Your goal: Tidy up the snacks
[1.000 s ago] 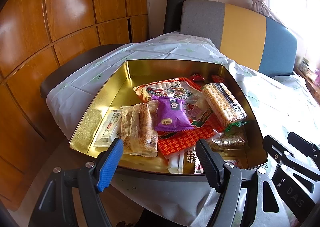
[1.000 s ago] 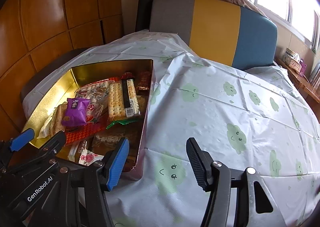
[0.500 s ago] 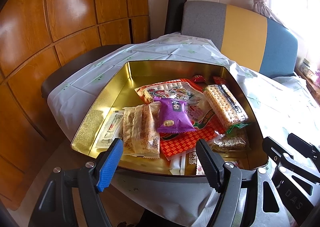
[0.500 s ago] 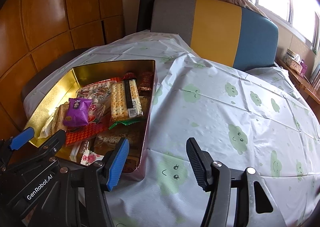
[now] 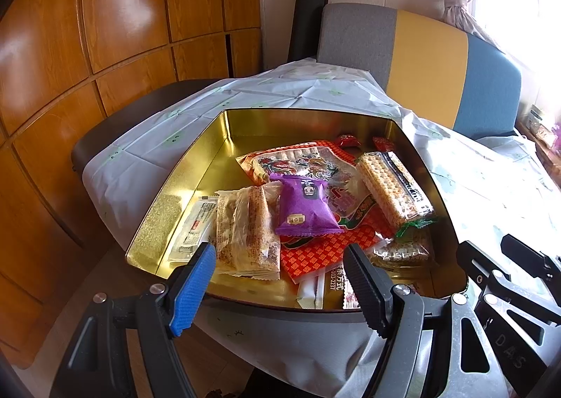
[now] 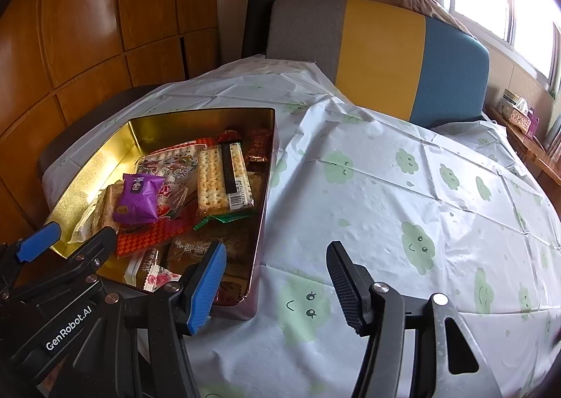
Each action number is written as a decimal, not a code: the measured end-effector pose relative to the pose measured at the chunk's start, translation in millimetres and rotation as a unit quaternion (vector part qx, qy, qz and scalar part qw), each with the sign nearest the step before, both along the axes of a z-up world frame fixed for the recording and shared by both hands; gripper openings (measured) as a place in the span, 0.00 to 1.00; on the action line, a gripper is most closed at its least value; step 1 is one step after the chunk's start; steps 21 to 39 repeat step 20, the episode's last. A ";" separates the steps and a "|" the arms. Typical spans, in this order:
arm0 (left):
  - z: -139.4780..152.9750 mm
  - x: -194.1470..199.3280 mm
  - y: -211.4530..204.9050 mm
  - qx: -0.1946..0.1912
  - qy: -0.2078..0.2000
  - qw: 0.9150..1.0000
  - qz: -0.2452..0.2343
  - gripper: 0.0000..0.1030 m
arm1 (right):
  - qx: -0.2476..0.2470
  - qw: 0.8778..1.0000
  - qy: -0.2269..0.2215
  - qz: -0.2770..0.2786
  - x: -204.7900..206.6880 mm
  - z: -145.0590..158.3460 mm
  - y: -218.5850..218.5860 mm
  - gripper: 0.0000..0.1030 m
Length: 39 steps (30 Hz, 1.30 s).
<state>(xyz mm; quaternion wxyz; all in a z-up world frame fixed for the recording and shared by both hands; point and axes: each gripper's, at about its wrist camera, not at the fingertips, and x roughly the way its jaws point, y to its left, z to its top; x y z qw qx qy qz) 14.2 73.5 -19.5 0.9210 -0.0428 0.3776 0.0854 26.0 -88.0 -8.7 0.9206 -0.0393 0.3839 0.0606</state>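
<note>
Two grippers hang empty over a cloth-covered table point(image 6: 385, 187), jaws spread wide. At 9 o'clock in the right wrist view, the gold tin point(image 6: 87, 166) holds the snacks in a loose heap: a sesame bar pack point(image 5: 245, 226), then a purple packet point(image 5: 305, 205) perched on a red-printed bag point(image 5: 301, 163), then a cracker sleeve point(image 5: 392, 184) toward 3 o'clock. The left gripper point(image 5: 277, 279) sits just short of the tin's near rim; the right gripper point(image 6: 277, 279) faces bare cloth beside it. Risks ahead: slick wrappers could slip from the pads, a hard squeeze could crush the crackers, and lifting one pack may drag its neighbours.
</note>
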 end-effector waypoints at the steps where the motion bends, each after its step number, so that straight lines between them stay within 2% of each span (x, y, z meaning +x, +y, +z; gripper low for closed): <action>1: 0.2 0.1 -0.1 0.000 0.000 1.000 -0.001 0.73 | 0.000 1.000 0.000 0.000 0.0 -0.2 0.2 0.59; 12: 1.5 -0.5 -1.3 -0.006 0.000 1.000 -0.004 0.73 | -0.003 1.000 -0.002 0.003 -0.1 0.0 1.4 0.59; 18: 3.7 -1.0 -1.1 -0.001 -0.014 1.000 -0.004 0.73 | -0.004 1.000 -0.002 0.006 -0.8 -0.9 1.0 0.59; 39: 4.5 0.5 -0.4 0.000 -0.011 1.000 -0.005 0.73 | -0.006 1.000 -0.001 0.011 -0.1 -0.5 -0.2 0.59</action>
